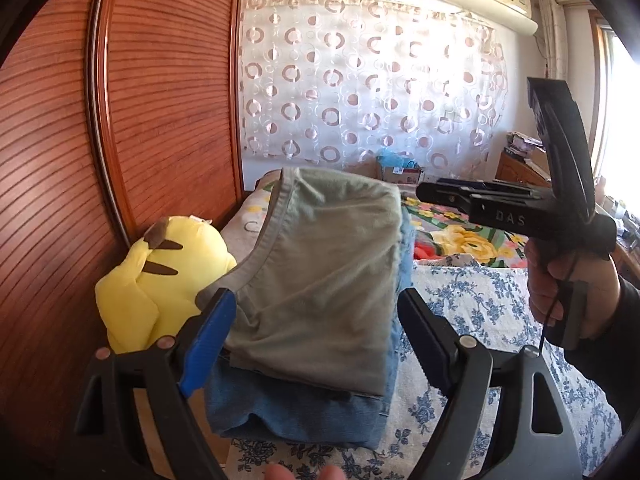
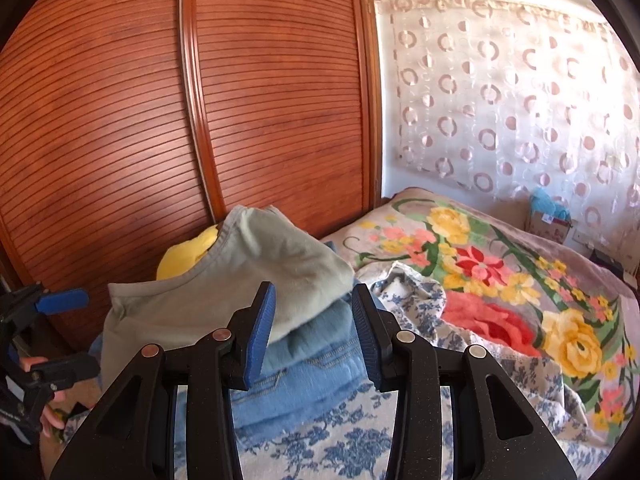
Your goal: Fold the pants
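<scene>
Home bedroom: bed (image 2: 500,288), wardrobe (image 2: 200,100), curtain (image 1: 360,80).

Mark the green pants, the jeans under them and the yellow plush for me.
green pants (image 1: 320,280): left wrist view, middle of top fold.
jeans (image 2: 304,380): right wrist view, stitched front edge.
yellow plush (image 1: 160,280): left wrist view, its back.

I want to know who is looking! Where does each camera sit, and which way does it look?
Left wrist: sits on the left gripper, looking along its open fingers at the green pants stacked on the jeans; the right gripper and the hand holding it show.
Right wrist: sits on the right gripper, facing the same pile from the other side; the left gripper shows at the edge.
Both share: pile, yellow plush toy, wooden wardrobe, flowered blanket.
</scene>
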The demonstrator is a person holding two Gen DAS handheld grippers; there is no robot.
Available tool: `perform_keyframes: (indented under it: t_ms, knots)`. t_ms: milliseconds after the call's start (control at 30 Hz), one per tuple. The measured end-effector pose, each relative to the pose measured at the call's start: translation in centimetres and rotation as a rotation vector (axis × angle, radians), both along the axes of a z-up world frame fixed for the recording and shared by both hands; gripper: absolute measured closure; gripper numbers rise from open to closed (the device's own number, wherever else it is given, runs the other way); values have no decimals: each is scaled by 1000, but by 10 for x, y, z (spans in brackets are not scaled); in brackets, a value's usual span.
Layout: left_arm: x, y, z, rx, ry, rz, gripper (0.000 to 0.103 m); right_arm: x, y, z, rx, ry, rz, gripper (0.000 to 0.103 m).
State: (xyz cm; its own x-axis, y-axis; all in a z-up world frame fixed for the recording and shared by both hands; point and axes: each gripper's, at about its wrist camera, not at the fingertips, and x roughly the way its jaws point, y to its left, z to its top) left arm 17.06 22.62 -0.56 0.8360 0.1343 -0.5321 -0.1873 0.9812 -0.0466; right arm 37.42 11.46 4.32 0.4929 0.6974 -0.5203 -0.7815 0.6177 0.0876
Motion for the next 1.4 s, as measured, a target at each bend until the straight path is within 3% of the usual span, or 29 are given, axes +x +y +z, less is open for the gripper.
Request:
perform_keyframes:
  t_ms: [400,767,1100,1400]
  knots:
    - [-20,-36,34,10,-94,-37,20,-50,-63,24,32,-52,-103,60]
    - [-36,-70,51,3,-131,-84,20,-94,-115,42,50,-101,-193,54]
    - [-55,-103,62,25,-151,-121,19,-134,-158,42,46,-123,-325,33]
    - [-77,-137,55,18,-146,-204,19,-184,-204,33,60,-111,-429,31]
